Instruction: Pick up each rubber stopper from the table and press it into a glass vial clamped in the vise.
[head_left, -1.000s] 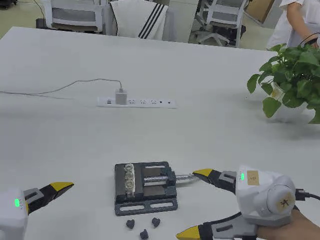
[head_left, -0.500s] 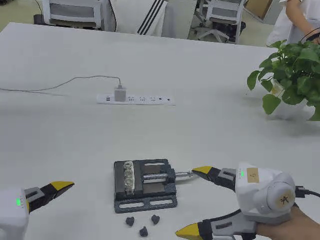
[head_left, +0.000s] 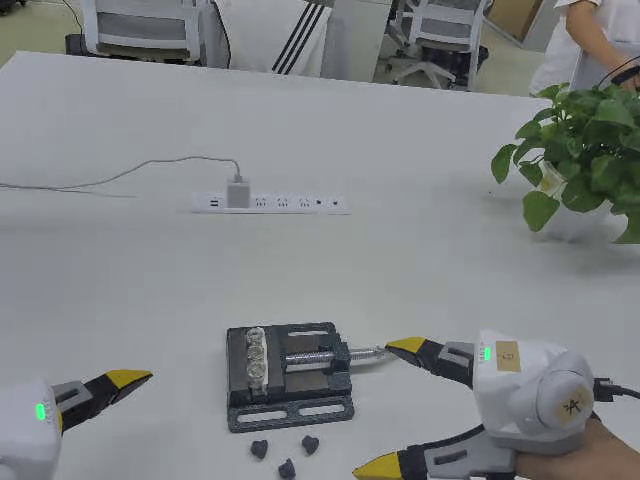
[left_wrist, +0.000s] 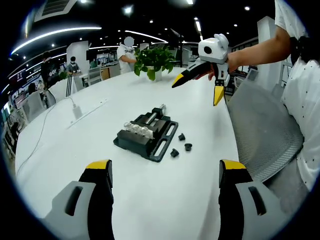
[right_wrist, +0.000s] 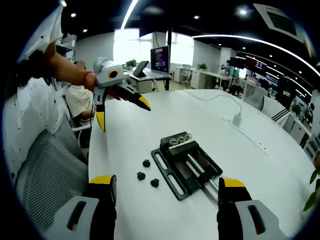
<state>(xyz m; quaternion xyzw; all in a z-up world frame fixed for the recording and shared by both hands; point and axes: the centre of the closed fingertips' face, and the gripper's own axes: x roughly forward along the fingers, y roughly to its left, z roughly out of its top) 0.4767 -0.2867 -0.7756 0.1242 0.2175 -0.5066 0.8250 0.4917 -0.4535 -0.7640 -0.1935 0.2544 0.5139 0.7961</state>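
No writing here can be read for sure. The right claw (head_left: 390, 405) carries a small tan sticker (head_left: 507, 353) on top of its white body. The dark mark on it is too small to make out. A round tan disc (head_left: 570, 405) on the body's end bears a dark sign, perhaps a letter or character, but I cannot tell which. A monitor (right_wrist: 161, 59) at the far desks glows with coloured shapes, none of them legible.

3 stoppers (head_left: 287, 466) before vise (head_left: 300, 409); right gripper (head_left: 390, 405) spread
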